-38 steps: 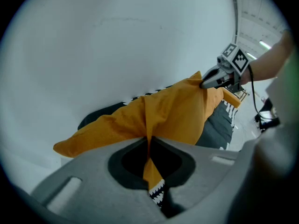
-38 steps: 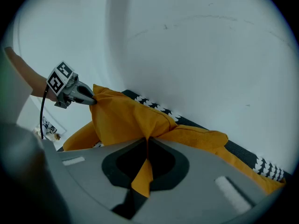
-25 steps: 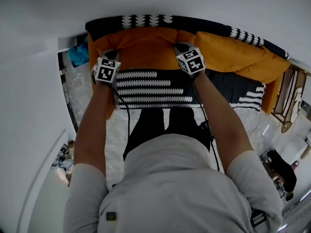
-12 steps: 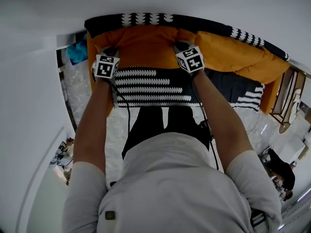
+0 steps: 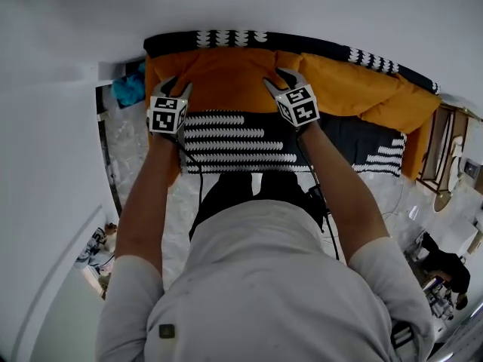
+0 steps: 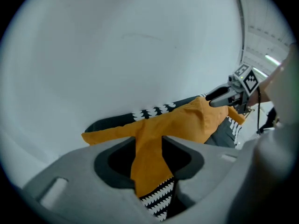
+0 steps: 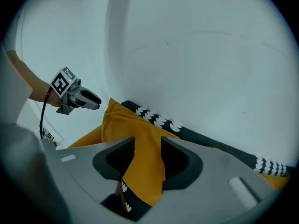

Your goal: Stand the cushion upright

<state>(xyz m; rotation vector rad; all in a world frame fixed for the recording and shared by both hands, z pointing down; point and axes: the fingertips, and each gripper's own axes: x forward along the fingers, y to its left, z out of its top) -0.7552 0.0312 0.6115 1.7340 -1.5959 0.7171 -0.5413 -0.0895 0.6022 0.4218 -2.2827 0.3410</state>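
Cushion standing at the wall, both grippers letting go

Orange cushion (image 5: 226, 78) stands on its edge at the back of a black seat with white patterned rows (image 5: 226, 138). It leans on a black band with white marks (image 5: 226, 36) that runs along the white wall (image 5: 241, 6). A second orange cushion (image 5: 362, 89) lies beside it on the right, lower and slanting away.

The left gripper (image 5: 174, 87) is over the cushion's top left corner and the right gripper (image 5: 283, 78) over its top right corner, both pointing down at it. Each gripper's jaws are opening. In the left gripper view and the right gripper view a fold of orange cloth shows in the gap between the jaws, and the pads do not seem to press on it. The cloth rises to a small peak at each corner. Bare forearms reach out from a grey-shirted person to both grippers, and a black cable (image 5: 198, 194) runs back from the left one.
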